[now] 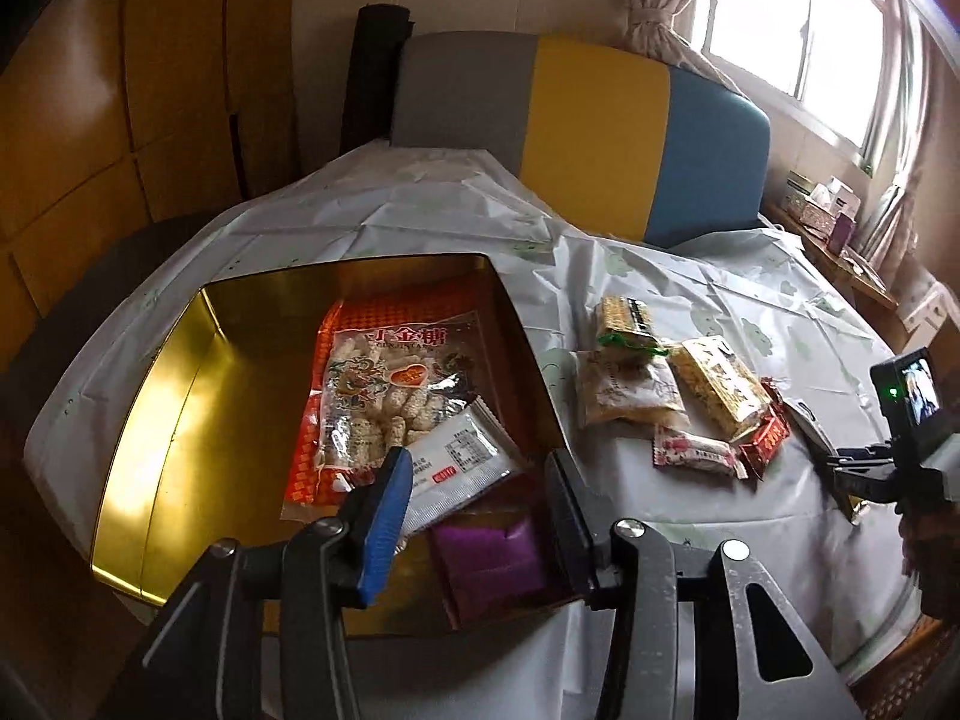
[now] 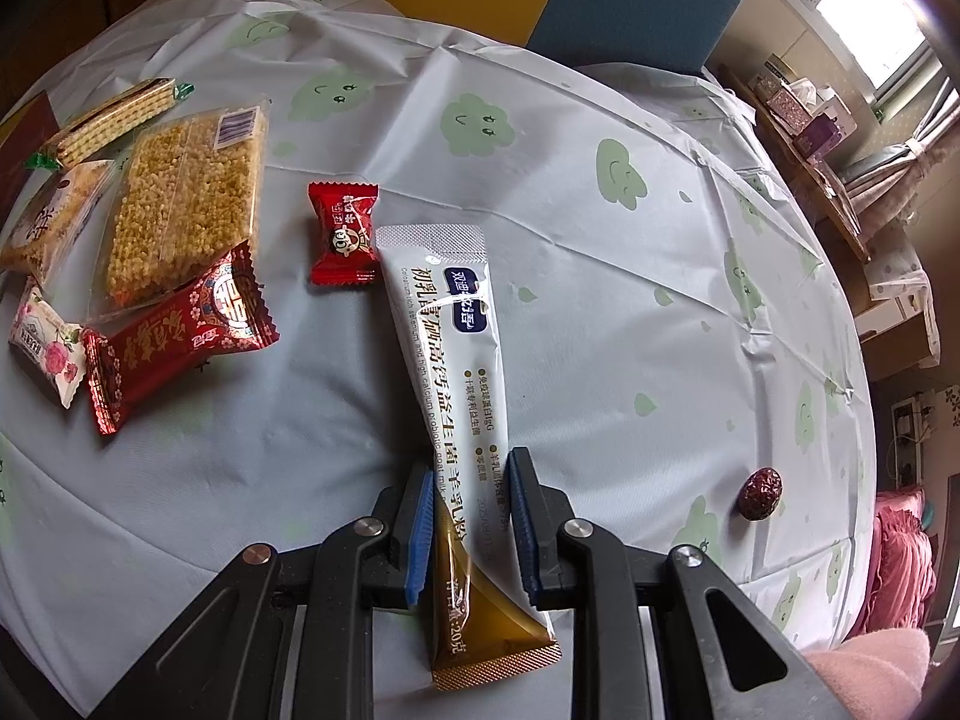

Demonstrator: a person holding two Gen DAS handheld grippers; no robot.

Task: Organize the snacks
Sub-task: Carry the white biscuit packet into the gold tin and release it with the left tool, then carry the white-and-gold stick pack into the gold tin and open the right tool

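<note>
In the left wrist view a gold tin box (image 1: 180,420) holds a large orange candy bag (image 1: 384,396), a white sachet (image 1: 462,468) and a purple packet (image 1: 498,558). My left gripper (image 1: 477,492) is open above the sachet, empty. Loose snacks (image 1: 678,390) lie on the tablecloth right of the box. In the right wrist view my right gripper (image 2: 471,525) has its jaws around a long white-and-gold milk powder stick (image 2: 450,348) that lies on the table; the pads sit close beside it. Whether they grip it I cannot tell.
Left of the stick lie a small red candy (image 2: 344,234), a red wrapped bar (image 2: 174,336), a puffed rice bar (image 2: 186,204), a wafer pack (image 2: 111,120) and a rose-printed candy (image 2: 45,348). A dried date (image 2: 759,492) lies right. A chair (image 1: 600,126) stands behind the table.
</note>
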